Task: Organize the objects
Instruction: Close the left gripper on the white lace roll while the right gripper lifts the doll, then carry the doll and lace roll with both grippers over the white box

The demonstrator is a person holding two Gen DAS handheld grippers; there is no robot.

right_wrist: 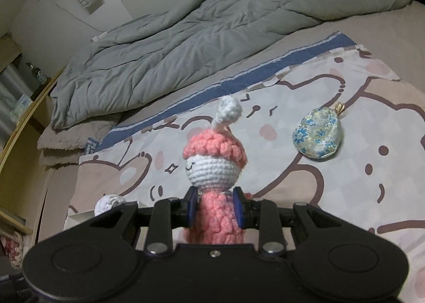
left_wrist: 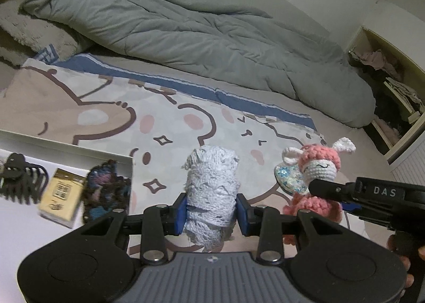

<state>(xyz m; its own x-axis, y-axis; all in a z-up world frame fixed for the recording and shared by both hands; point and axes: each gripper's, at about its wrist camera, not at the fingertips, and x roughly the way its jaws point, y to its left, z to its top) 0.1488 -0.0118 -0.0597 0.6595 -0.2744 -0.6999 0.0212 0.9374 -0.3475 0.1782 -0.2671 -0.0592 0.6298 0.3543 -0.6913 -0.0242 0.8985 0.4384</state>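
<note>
Left gripper (left_wrist: 209, 210): jaws clenched on a pale grey-white knitted roll (left_wrist: 211, 191), blue pads pressing its lower half from both sides; roll upright, its top poking well above the pads, its bottom clear of the bed.

Right gripper (right_wrist: 215, 210): jaws clenched on the pink body of a crochet doll (right_wrist: 213, 170); white head, pink cap and one white ear stand above the pads; doll upright and lifted off the sheet. In the left wrist view the same doll (left_wrist: 316, 170) shows just right of the roll, with the right gripper's black body (left_wrist: 372, 196) coming in from the right edge, and part of a hand (left_wrist: 403, 250) behind it.

Floral pouch (right_wrist: 317, 134), blue flowers on pale fabric, gold clasp at its far end; lies on the cartoon-bear sheet (right_wrist: 345, 196), to the right of the doll and apart from it.

White tray (left_wrist: 66, 149) at the left edge of the left view, its rim beside the sheet; inside it: black claw hair clip (left_wrist: 21, 178), small yellow box with a barcode (left_wrist: 62, 196), dark multicoloured knitted piece (left_wrist: 106, 191) against the tray's right wall; box and knitted piece touching.

Crumpled grey duvet (left_wrist: 186, 32) fills the far side of the bed; open shelves with clothes (left_wrist: 385, 85) at far right, detail too dark to tell.
</note>
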